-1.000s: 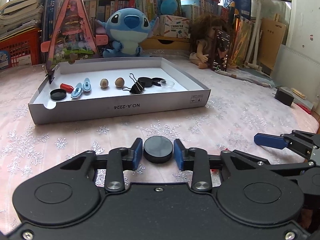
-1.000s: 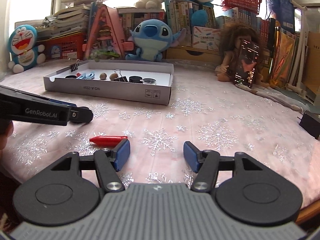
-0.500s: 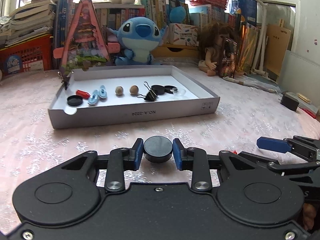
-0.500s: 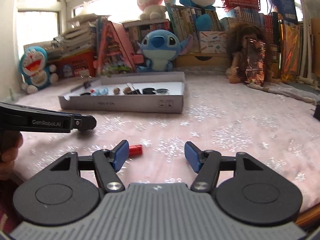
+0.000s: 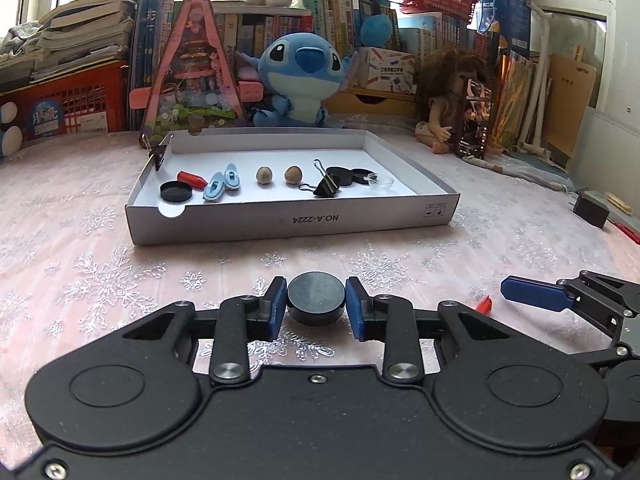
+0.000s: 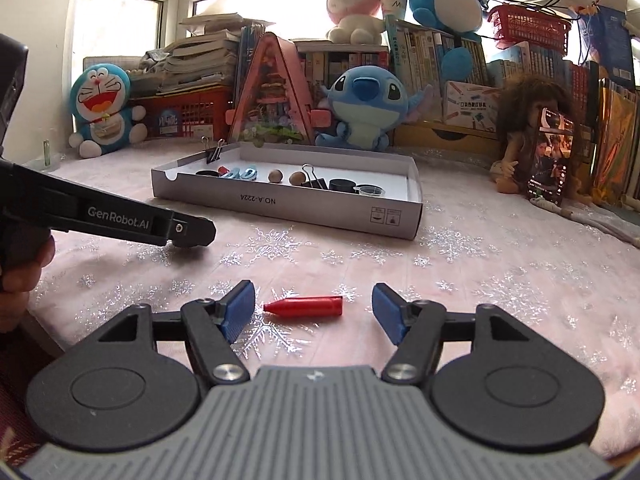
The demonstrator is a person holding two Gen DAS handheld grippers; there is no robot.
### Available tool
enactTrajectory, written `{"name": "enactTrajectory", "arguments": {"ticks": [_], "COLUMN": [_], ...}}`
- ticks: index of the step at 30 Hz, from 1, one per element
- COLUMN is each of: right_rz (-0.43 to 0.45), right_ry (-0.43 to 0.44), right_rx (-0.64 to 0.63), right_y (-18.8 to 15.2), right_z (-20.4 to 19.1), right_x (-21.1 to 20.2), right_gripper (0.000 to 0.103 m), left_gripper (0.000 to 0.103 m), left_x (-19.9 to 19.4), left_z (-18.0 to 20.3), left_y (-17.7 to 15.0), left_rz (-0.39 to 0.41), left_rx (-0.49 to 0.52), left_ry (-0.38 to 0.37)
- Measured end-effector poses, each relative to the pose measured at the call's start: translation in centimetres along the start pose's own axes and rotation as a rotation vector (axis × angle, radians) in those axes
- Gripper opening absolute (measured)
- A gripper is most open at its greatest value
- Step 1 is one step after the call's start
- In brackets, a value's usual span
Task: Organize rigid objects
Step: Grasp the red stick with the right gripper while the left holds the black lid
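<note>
A home, likely a child's room, plush toys (image 6: 362, 110) and a doll (image 5: 450, 98) along crowded bookshelves (image 5: 352, 12) at the far side, snowflake-patterned cloth (image 5: 100, 280) near

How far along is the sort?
Mostly done: the white tray already holds caps, clips, nuts and a red piece. In hand: the left gripper clamps a black disc. Left: a red bullet-shaped piece on the cloth between the open right gripper fingers.

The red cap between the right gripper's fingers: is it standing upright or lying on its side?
Lying on its side. The red cap rests lengthwise on the cloth, pointed end left, between the open right gripper fingers, untouched.
</note>
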State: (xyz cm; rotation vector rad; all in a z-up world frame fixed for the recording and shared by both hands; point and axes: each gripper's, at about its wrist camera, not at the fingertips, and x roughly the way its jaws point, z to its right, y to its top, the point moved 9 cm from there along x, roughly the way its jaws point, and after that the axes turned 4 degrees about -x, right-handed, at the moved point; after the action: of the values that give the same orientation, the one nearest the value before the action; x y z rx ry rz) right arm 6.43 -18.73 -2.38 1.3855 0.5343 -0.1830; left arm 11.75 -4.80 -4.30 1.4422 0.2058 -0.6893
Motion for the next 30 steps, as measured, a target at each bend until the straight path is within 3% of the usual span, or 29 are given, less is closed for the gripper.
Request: {"name": "enactTrajectory", "arguments": {"ticks": [9,17,30], "right_rz": [-0.001,0.010,0.014], "right_ry": [-0.038,-0.003,-0.012], "right_rx": [-0.012,-0.015,0.003], "right_y": [-0.2,-0.3,0.1], "right_z": [-0.2,-1.0,-1.2], "right_x": [0.5,0.4,0.3], "right_gripper": [0.076,0.057,0.048], "left_gripper": [0.030,0.030,0.030], "left_x": [-0.1,-0.1,-0.2], "left_z": [-0.5,-0.6,-0.9], "left_y": [-0.6,-0.8,-0.8], "left_rz": [-0.002,-0.006,0.000], "left_rx": [-0.008,-0.015,-0.028], "left_ry": [0.020,0.027,0.038]}}
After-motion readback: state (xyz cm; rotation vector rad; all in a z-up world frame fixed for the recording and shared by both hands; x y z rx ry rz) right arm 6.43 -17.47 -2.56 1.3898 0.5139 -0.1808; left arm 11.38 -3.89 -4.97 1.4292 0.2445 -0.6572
